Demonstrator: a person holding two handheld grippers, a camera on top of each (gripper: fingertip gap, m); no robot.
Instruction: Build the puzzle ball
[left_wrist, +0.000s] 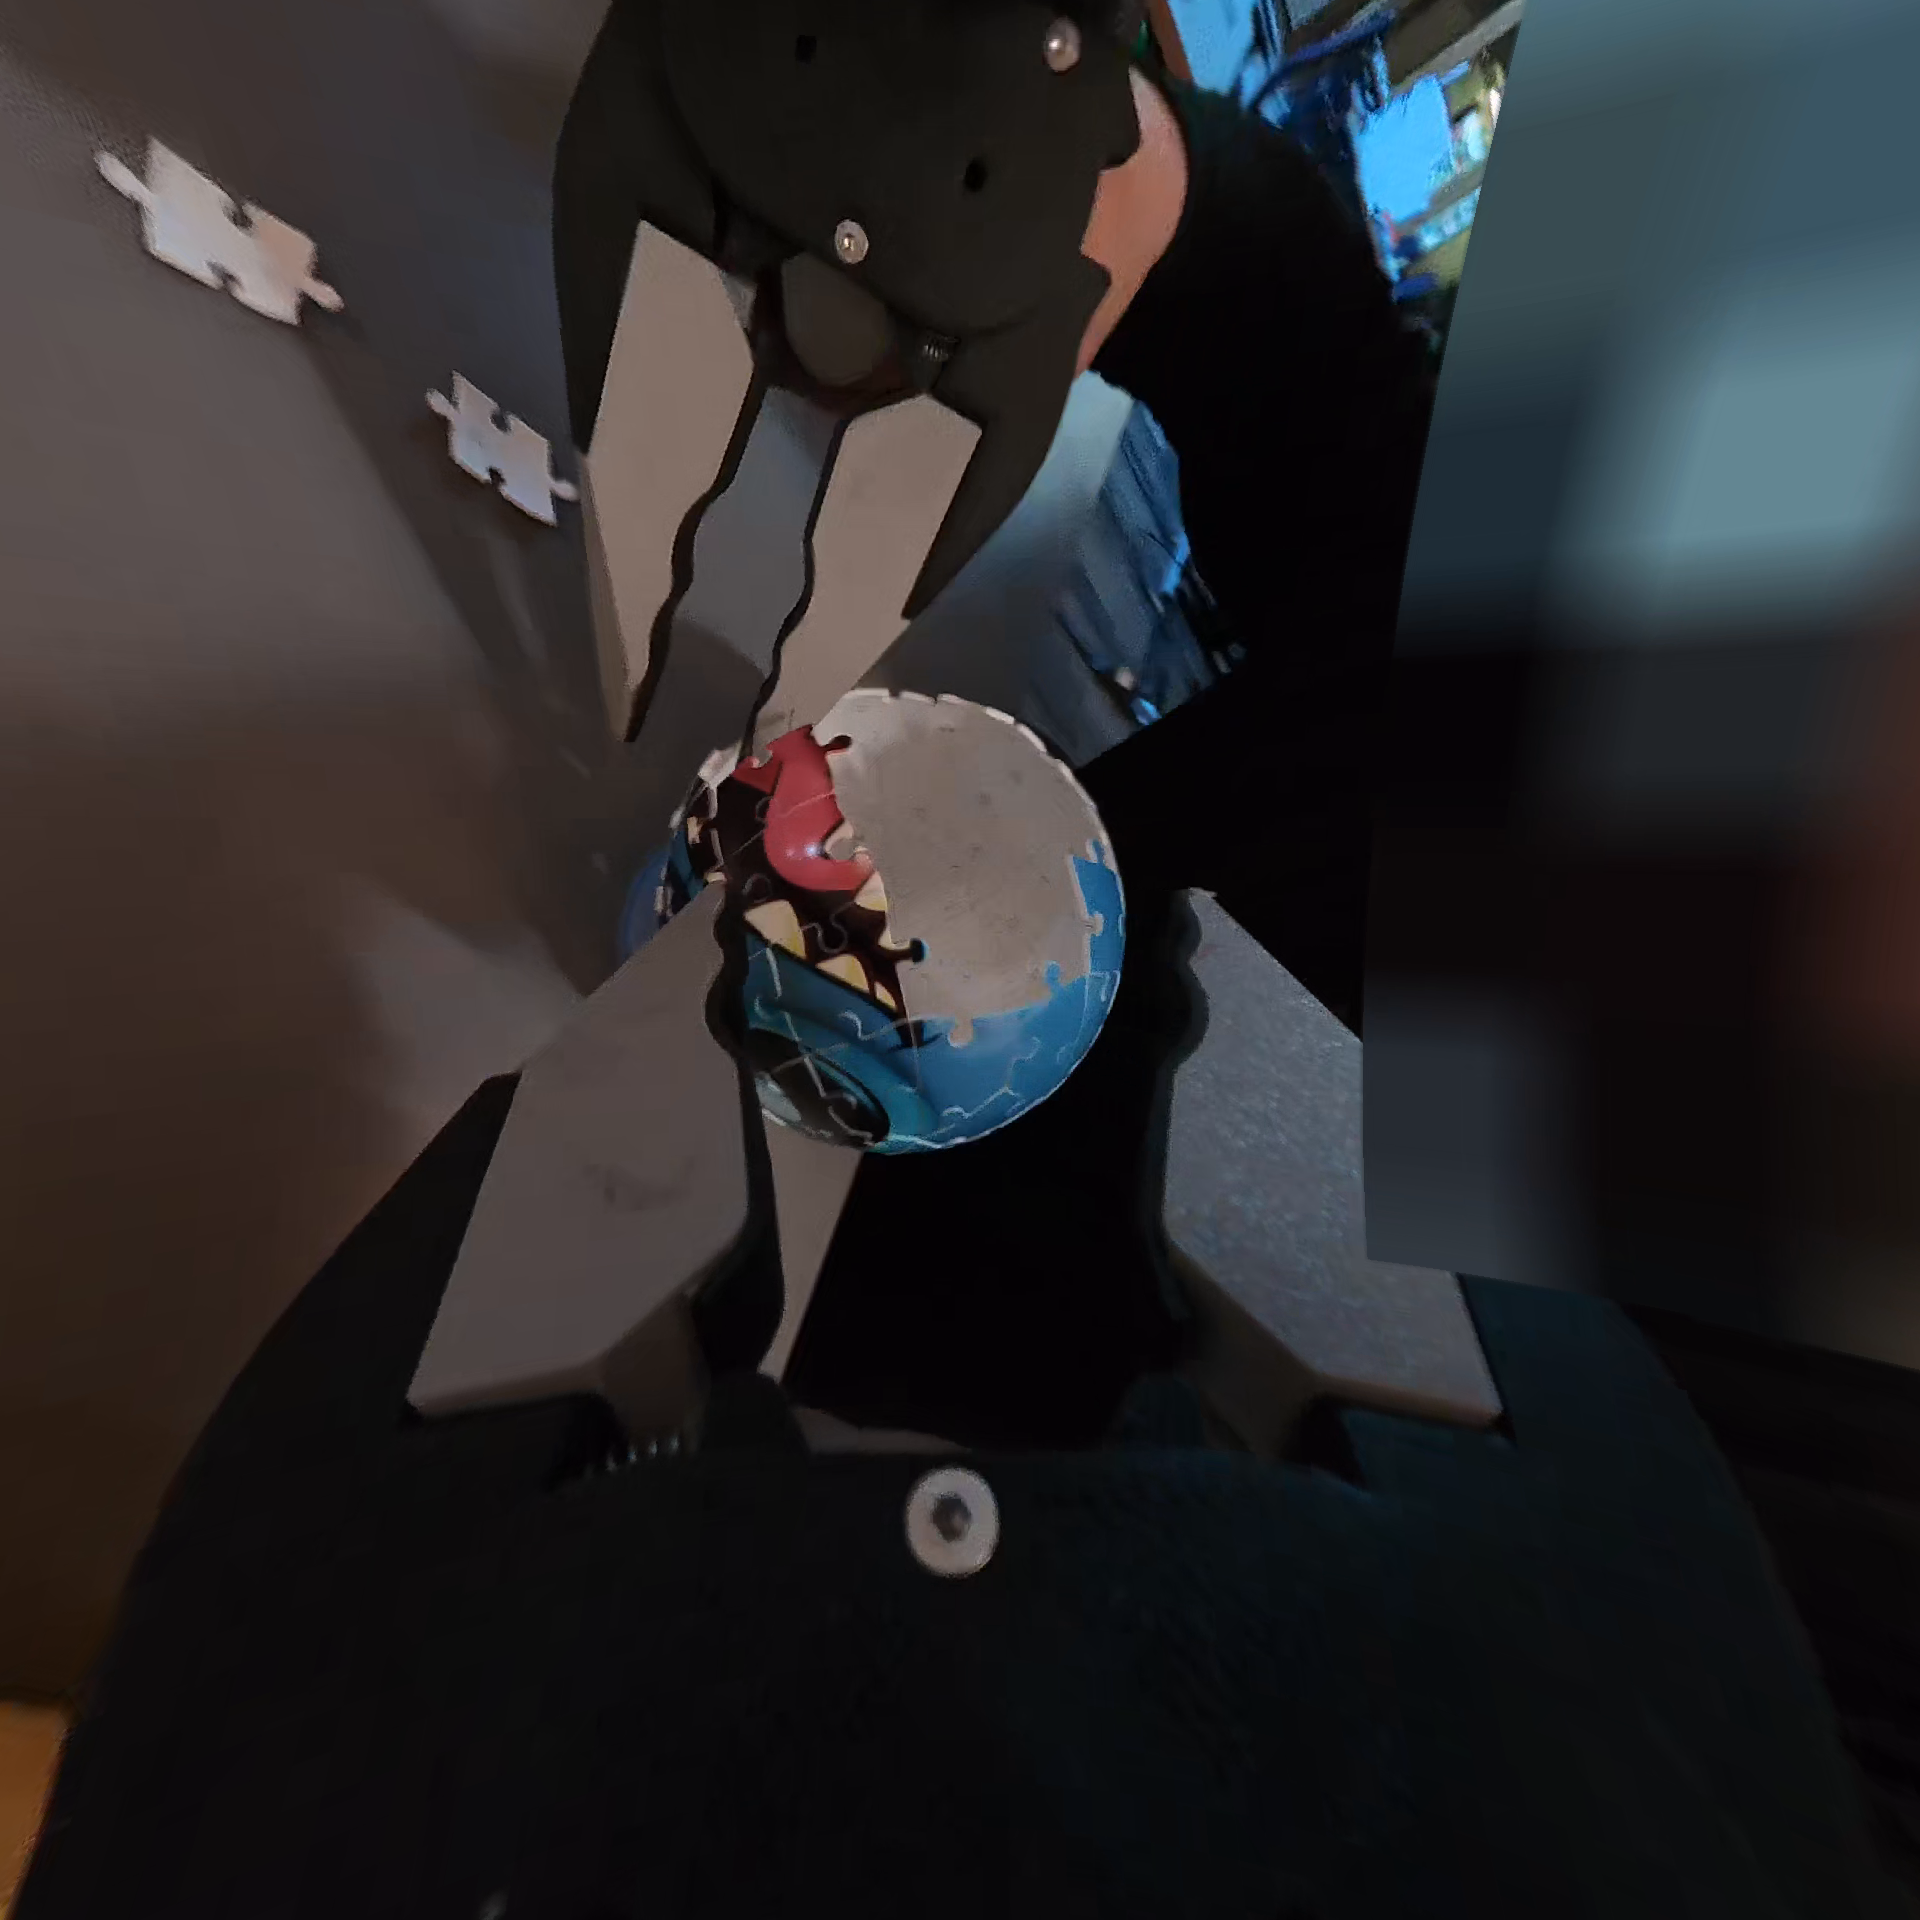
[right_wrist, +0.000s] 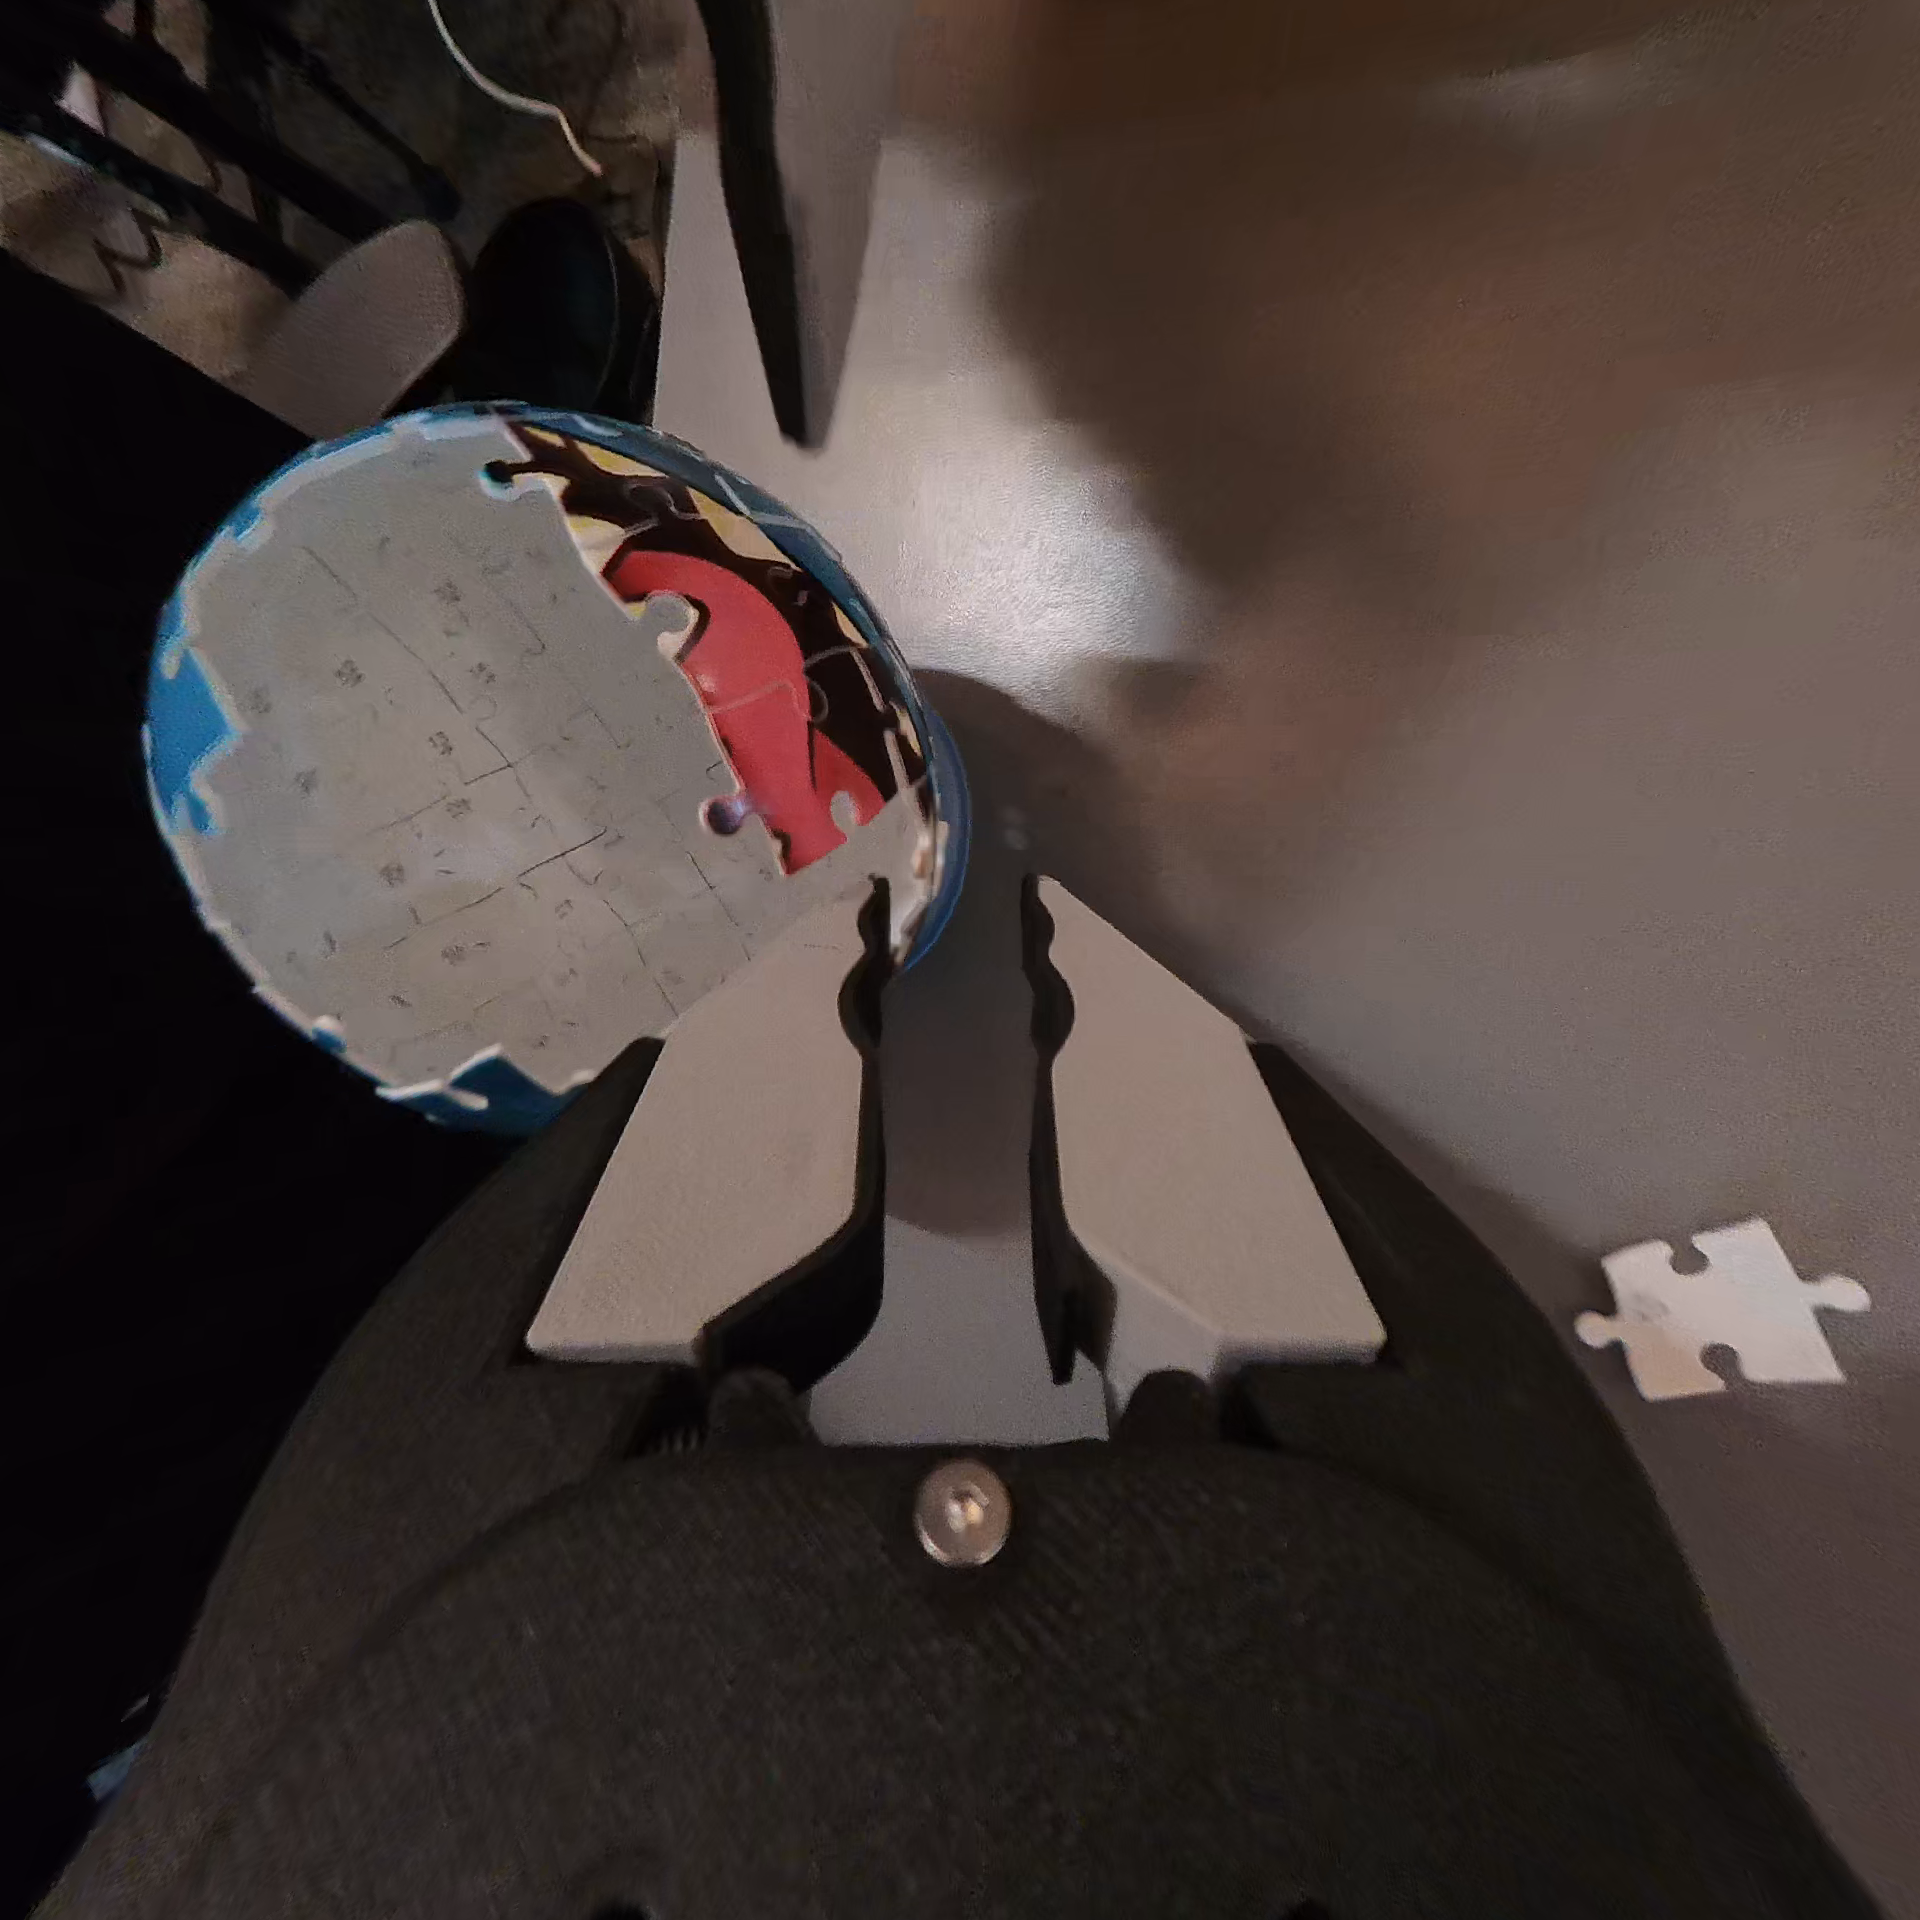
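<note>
The puzzle ball (left_wrist: 977, 862) is a part-built shell, blue outside with a red and black picture, its grey inside showing through a wide gap. It sits between the fingers of my left gripper (left_wrist: 951, 914), held off the table. My right gripper (left_wrist: 696, 727) comes from above, jaws a narrow gap apart and empty, one fingertip at the ball's rim by the red pieces. In the right wrist view the ball (right_wrist: 468, 779) is at the left and the right gripper (right_wrist: 951, 894) touches its lower right rim.
Two loose white pieces (left_wrist: 223, 234) (left_wrist: 499, 447) lie on the grey table (left_wrist: 208, 727) at the upper left. One more piece (right_wrist: 1725, 1314) lies to the right of my right gripper. A person's dark clothing (left_wrist: 1247, 623) is behind the ball.
</note>
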